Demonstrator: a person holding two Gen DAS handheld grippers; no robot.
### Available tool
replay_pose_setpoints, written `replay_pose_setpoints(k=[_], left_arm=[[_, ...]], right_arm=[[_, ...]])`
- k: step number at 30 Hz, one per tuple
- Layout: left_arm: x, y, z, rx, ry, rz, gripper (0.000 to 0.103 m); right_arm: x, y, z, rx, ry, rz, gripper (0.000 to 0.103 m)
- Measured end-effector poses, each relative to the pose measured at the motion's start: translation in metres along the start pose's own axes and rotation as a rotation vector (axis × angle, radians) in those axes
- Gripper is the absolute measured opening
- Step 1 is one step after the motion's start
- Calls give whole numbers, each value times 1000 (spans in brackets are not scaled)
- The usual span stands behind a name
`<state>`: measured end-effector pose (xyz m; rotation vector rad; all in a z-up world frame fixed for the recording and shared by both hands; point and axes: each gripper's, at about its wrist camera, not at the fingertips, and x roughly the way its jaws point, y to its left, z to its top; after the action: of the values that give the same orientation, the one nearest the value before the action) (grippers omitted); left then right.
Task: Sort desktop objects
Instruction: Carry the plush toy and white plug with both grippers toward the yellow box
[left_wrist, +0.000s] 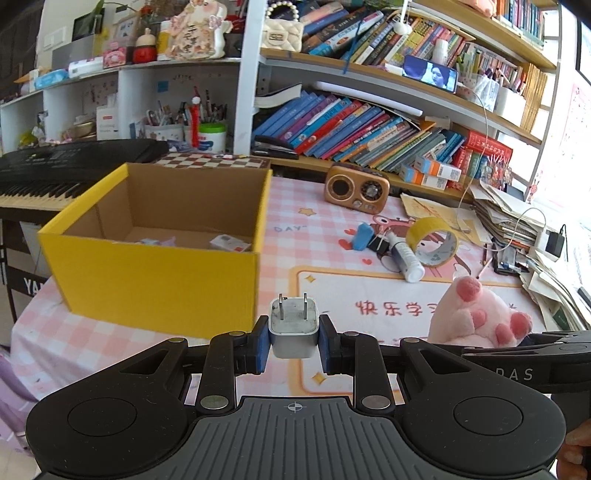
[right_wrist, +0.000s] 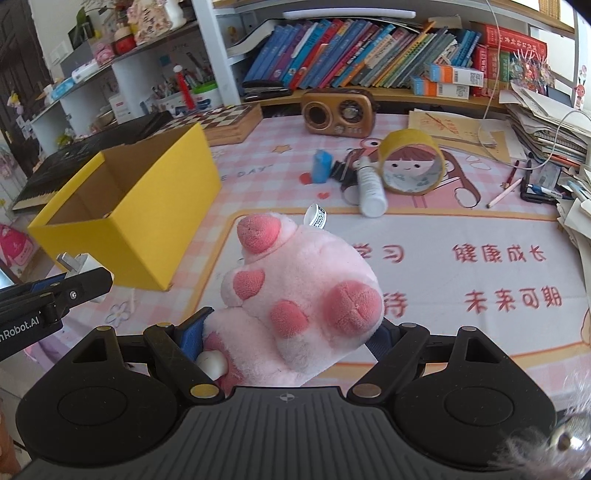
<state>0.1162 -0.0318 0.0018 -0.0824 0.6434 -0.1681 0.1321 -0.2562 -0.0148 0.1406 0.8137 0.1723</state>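
Two grippers each hold one thing near the yellow box (left_wrist: 155, 273). The left gripper (left_wrist: 294, 341) is closed tight on a white plug (left_wrist: 293, 325). The right gripper (right_wrist: 291, 339), jaws wide, clamps a pink plush paw (right_wrist: 306, 291), right of the box.

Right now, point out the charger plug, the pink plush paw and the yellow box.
charger plug (left_wrist: 294, 332): left wrist view, its white front face.
pink plush paw (right_wrist: 310, 291): right wrist view, middle of its palm.
yellow box (left_wrist: 155, 280): left wrist view, its near outer wall.
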Motion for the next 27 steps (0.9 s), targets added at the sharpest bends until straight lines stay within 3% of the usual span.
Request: replay_pose_setpoints(k=[27], left_arm=[[-69,77,-41,-28,-2,34,25]], right_arm=[[-18,104,-52,-58,15,64,82]])
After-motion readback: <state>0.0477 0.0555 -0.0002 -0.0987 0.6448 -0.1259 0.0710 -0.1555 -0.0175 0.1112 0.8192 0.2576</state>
